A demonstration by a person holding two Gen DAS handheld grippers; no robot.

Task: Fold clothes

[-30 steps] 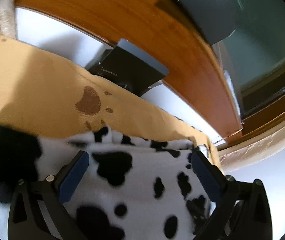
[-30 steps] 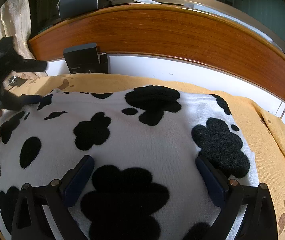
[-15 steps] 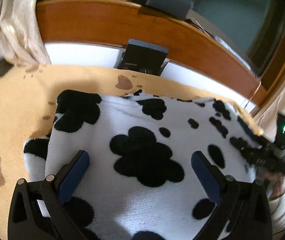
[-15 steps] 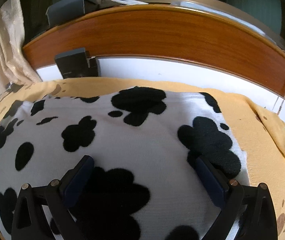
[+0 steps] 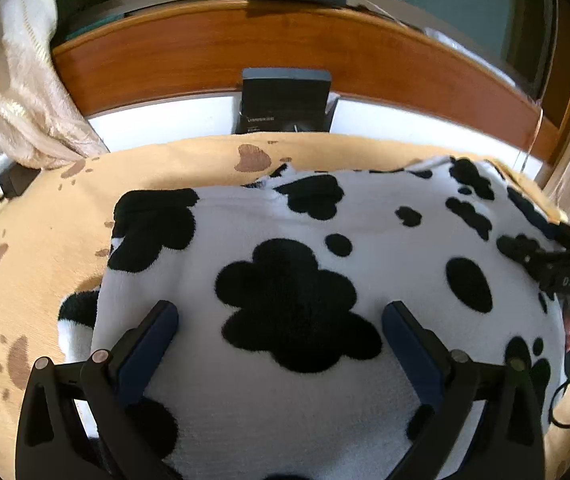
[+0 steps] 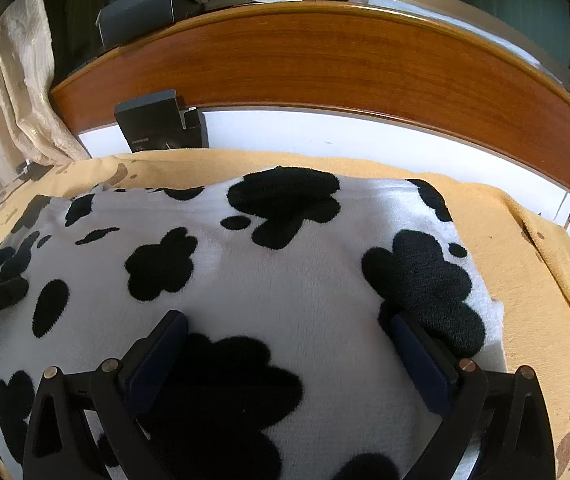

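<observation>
Fleece garment [image 5: 293, 280], white with black blotches, lies spread on a tan blanket [image 5: 45, 240] that covers the bed, its far edge near the wooden headboard [image 5: 205, 52]. A fold already shows along its left side, where one layer lies over another, so it looks partly folded.

Left gripper [image 5: 281, 332] hovers low over the near part of the cloth with its fingers [image 5: 149, 340] spread wide and nothing between them. Right gripper [image 6: 285, 344] sits the same way over the right half, fingers [image 6: 417, 352] wide apart, apparently resting on or just above the pile; whether they press into it I cannot tell.

Plush and thick, this cloth probably weighs little but is bulky. It is soft and limp, so it will sag and drag from any single hold, and the fluffy pile may slip from a shallow pinch. The best hold is likely at an edge or corner, such as the right edge [image 6: 493, 312] beside the right gripper, taking both layers deep between the fingers. Pinching the flat middle would only bunch it.

A dark box [image 5: 285, 108] leans against the headboard, well clear of the cloth.
</observation>
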